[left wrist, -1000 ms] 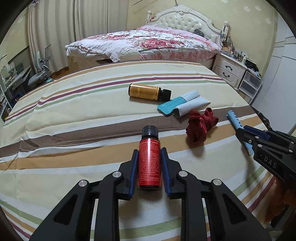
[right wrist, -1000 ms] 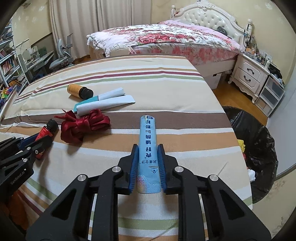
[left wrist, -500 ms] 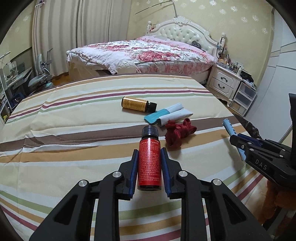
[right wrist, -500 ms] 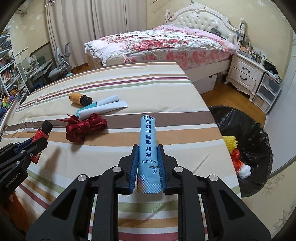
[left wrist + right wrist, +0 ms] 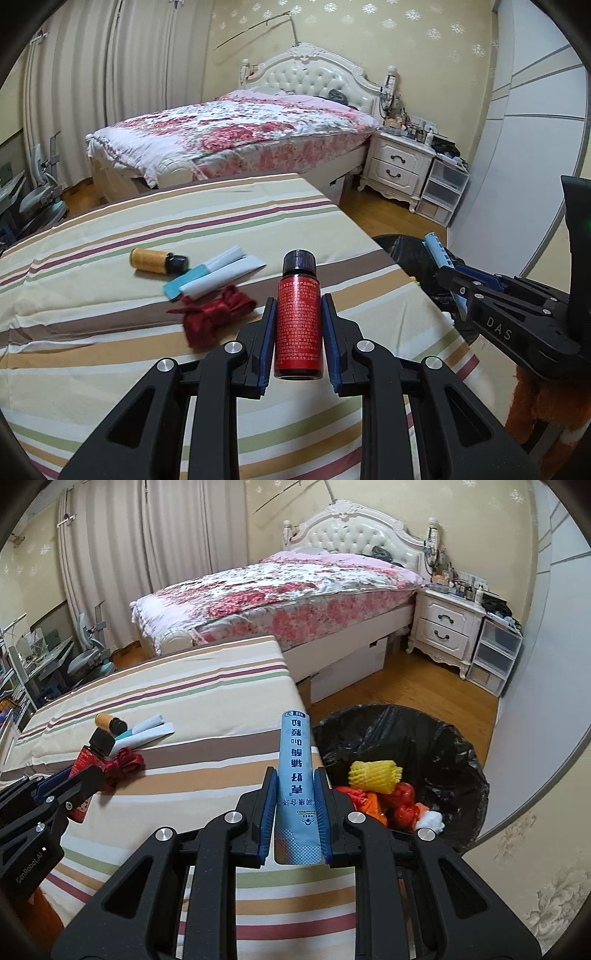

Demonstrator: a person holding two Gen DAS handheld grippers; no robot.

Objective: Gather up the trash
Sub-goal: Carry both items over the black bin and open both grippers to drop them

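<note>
My left gripper (image 5: 298, 325) is shut on a red bottle (image 5: 298, 328) with a black cap, held above the striped bed cover (image 5: 110, 332). My right gripper (image 5: 294, 801) is shut on a light blue tube-shaped packet (image 5: 296, 775), held near the bed's right edge, just left of a black-lined trash bin (image 5: 443, 738) that holds yellow, red and white trash. On the cover lie an orange bottle (image 5: 155, 260), a blue and white packet (image 5: 214, 275) and a dark red ribbon (image 5: 214, 314). The right gripper with its packet also shows in the left wrist view (image 5: 448, 275).
A second bed (image 5: 295, 590) with a floral cover stands behind. A white nightstand (image 5: 443, 627) and plastic drawers (image 5: 495, 657) stand at the right wall. Wooden floor (image 5: 406, 686) lies between bed and bin. A desk and chair (image 5: 88, 657) stand at the left.
Both grippers have risen and swung right with their loads. The trash bin has come fully into the right wrist view, and the items on the cover have shifted left and farther away.
</note>
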